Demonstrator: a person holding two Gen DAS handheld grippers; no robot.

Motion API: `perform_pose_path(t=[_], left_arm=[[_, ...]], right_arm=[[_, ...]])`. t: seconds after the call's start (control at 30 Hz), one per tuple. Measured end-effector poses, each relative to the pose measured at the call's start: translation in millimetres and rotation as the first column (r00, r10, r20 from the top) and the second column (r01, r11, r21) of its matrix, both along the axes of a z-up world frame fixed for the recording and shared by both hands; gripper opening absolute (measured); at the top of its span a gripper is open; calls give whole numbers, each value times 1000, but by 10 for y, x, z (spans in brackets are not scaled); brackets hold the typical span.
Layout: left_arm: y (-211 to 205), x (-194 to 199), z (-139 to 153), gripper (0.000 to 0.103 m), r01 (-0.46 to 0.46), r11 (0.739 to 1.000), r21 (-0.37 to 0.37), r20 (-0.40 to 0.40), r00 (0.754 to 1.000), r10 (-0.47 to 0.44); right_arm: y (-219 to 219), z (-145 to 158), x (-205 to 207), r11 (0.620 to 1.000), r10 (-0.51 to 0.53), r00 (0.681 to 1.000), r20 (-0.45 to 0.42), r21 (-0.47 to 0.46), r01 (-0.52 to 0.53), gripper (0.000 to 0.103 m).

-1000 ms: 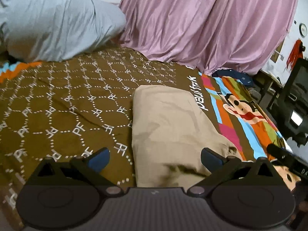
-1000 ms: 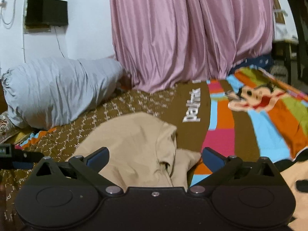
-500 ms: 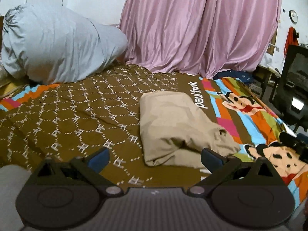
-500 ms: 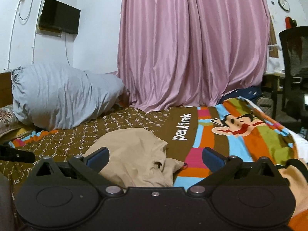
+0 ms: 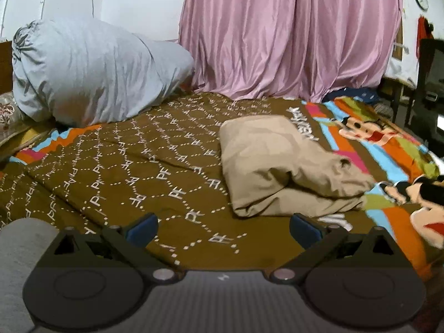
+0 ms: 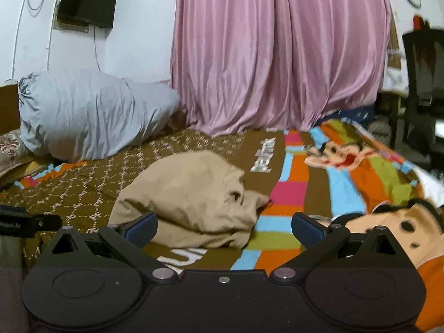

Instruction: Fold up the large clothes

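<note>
A beige garment point(image 5: 280, 163) lies folded in a thick bundle on the bed's patterned blanket point(image 5: 138, 172). In the right wrist view the same garment point(image 6: 191, 197) sits just ahead and slightly left of centre. My left gripper point(image 5: 223, 229) is open, held back from the bundle's near edge with nothing between its blue pads point(image 5: 141, 229). My right gripper point(image 6: 223, 227) is open too, hovering in front of the bundle without touching it. Part of the left gripper point(image 6: 25, 223) shows at the left edge of the right wrist view.
A large grey stuffed pillow point(image 5: 91, 75) lies at the bed's far left. A pink curtain point(image 5: 283, 36) hangs behind the bed. A dark chair point(image 6: 424, 83) and a desk stand to the right. A wall-mounted screen point(image 6: 86, 7) is at the upper left.
Both grippers have pulled back and away from the beige bundle, which now lies farther off and untouched. Both stay open.
</note>
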State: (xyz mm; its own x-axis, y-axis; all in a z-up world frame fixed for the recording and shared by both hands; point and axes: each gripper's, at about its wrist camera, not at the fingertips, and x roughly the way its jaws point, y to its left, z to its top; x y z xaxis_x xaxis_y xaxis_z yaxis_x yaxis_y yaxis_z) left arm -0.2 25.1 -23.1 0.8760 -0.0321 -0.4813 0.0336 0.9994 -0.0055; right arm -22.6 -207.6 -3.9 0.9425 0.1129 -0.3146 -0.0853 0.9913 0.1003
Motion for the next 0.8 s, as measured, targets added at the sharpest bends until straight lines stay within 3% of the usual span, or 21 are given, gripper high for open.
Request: perform_pose_path(t=[0.1,0.8], left_arm=[[44,26,-23,102,-5,1000,-16,-12,1000,5],[85,48,-40,102,-2,1000,-21,-3,1000,2]], right_arm=[[-18,-49,63,999,12,1000,-19,33,-11,102],[-24,-80,67,999,24,999,-27,36,-23,102]])
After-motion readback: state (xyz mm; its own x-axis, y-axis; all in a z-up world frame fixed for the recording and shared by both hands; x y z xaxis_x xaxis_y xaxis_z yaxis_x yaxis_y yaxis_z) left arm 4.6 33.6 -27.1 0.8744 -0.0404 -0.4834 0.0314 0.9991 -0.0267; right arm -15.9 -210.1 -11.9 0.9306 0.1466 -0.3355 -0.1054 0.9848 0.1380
